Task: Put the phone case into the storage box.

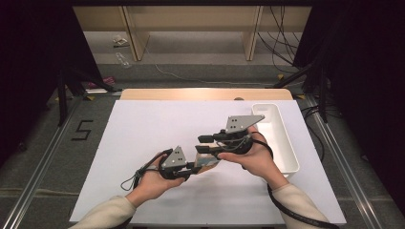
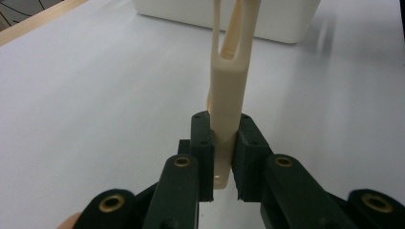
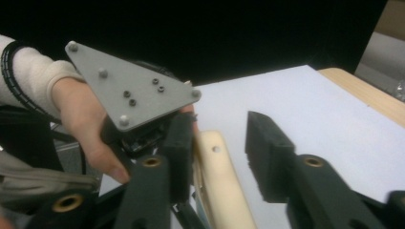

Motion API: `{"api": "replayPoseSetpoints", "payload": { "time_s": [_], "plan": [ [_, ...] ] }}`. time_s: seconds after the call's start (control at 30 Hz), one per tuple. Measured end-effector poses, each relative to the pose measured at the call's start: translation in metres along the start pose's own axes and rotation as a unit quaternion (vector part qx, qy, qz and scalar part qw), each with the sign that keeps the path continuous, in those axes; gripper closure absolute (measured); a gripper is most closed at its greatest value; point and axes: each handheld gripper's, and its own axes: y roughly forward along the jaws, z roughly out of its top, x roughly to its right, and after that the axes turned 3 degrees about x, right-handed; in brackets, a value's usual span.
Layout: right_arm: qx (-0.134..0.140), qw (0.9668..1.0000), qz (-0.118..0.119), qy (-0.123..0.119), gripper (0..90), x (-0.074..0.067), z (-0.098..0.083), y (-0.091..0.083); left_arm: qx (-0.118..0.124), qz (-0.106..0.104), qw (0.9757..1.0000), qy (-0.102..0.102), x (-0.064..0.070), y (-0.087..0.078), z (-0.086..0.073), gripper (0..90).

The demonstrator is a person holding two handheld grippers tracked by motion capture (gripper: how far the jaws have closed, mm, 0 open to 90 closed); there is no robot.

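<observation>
Left gripper (image 2: 223, 164) clamps a cream plastic fork (image 2: 228, 90); right gripper (image 3: 219, 152) stands open around its handle.
White bin (image 1: 277, 138) at three o'clock, white table (image 1: 143, 129) open toward nine.

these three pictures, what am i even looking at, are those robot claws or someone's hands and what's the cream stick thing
No robot here: a person sits at a table holding a hand-held two-jaw gripper in each hand. The high view looks down from above the person's side, so the forearms come in from the bottom. The other two pictures come from small cameras riding on the grippers, each looking along its own black jaws.

The table is covered by a white sheet, and a white bin stands at its right edge.

The left gripper is shut on a cream plastic utensil, which looks like a fork with long prongs. The right gripper is open around the utensil's handle end: one pad lies against it, the other stands clear. In that view you also see the left hand opposite.
</observation>
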Motion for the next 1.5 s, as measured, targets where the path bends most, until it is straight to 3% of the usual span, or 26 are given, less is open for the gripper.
{"api": "replayPoseSetpoints", "payload": {
  "time_s": [0.07, 0.23, 0.5, 0.97, 1.13, 1.2, 1.4, 1.5],
  "plan": [
    [0.009, 0.9998, -0.017, -0.004, 46.8, 0.001, 0.0, 0.0, 0.002, 0.002, 1.0, -0.003, 0.0, 0.0, 0.0, 80.0],
    [0.029, 0.9986, -0.045, 0.0, 30.2, 0.003, -0.001, -0.002, 0.004, 0.006, 0.9999, -0.008, -0.002, -0.001, -0.001, 80.0],
    [0.062, 0.9964, -0.054, 0.023, 28.2, 0.008, -0.004, -0.007, 0.008, 0.01, 0.9998, -0.014, -0.004, -0.002, -0.001, 79.9],
    [0.07, 0.9902, -0.118, 0.027, 11.1, 0.01, -0.013, -0.012, 0.012, 0.043, 0.9985, -0.032, -0.011, -0.006, -0.002, 79.8],
    [0.076, 0.9871, -0.136, 0.035, 3.7, 0.01, -0.016, -0.013, 0.017, 0.062, 0.9969, -0.045, -0.013, -0.008, -0.001, 79.8],
    [0.082, 0.9844, -0.15, 0.043, 0.3, 0.009, -0.018, -0.013, 0.019, 0.07, 0.9961, -0.05, -0.013, -0.009, 0.0, 79.8],
    [0.089, 0.9808, -0.165, 0.054, 0.2, 0.007, -0.021, -0.01, 0.027, 0.09, 0.9936, -0.064, -0.015, -0.01, 0.003, 79.7],
    [0.087, 0.9807, -0.166, 0.056, 0.2, 0.006, -0.023, -0.009, 0.031, 0.096, 0.9927, -0.067, -0.017, -0.011, 0.005, 79.7]
  ]
}}
